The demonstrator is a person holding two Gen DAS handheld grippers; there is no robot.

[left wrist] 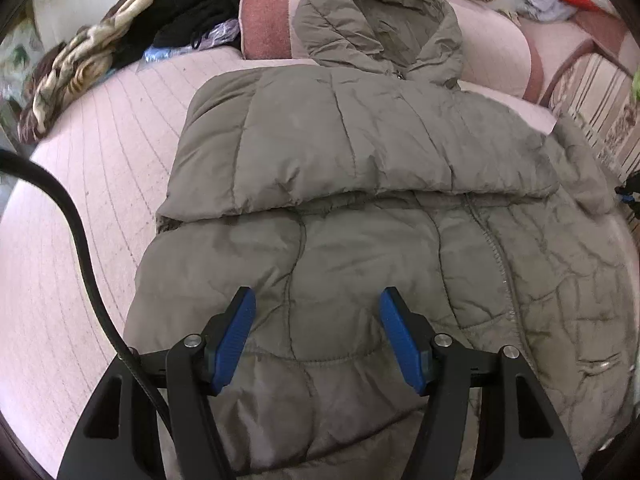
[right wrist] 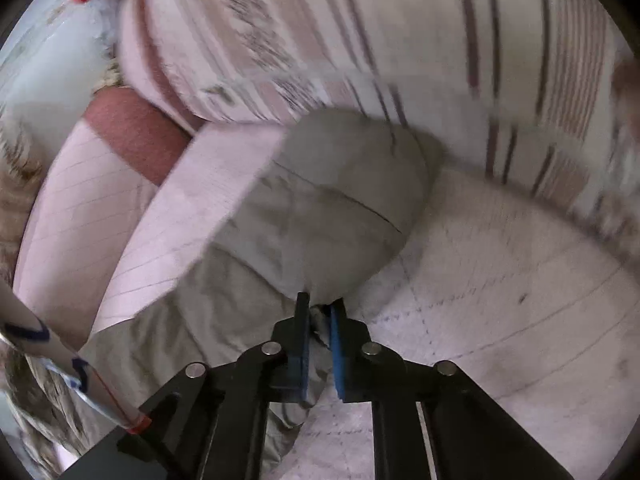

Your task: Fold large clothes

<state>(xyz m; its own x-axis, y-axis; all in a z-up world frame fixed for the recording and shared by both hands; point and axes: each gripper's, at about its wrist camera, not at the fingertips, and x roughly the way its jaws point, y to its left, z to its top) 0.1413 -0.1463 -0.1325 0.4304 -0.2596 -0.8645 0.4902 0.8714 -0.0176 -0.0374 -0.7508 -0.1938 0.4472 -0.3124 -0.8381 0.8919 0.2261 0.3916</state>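
We see the pink quilted sofa seat [left wrist: 100, 184] carrying the olive padded jacket [left wrist: 360, 240], laid flat with one sleeve [left wrist: 320, 152] folded across its chest and the hood [left wrist: 376, 28] against the backrest. The left tongs [left wrist: 318, 300] hover open above the jacket body. The right tongs [right wrist: 320, 306] are clamped on the other sleeve's [right wrist: 328, 200] cuff.

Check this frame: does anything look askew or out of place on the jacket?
One sleeve still sticks out sideways off the jacket, unfolded; the right gripper has its jaws pinched on the cuff. Otherwise nothing stands out.
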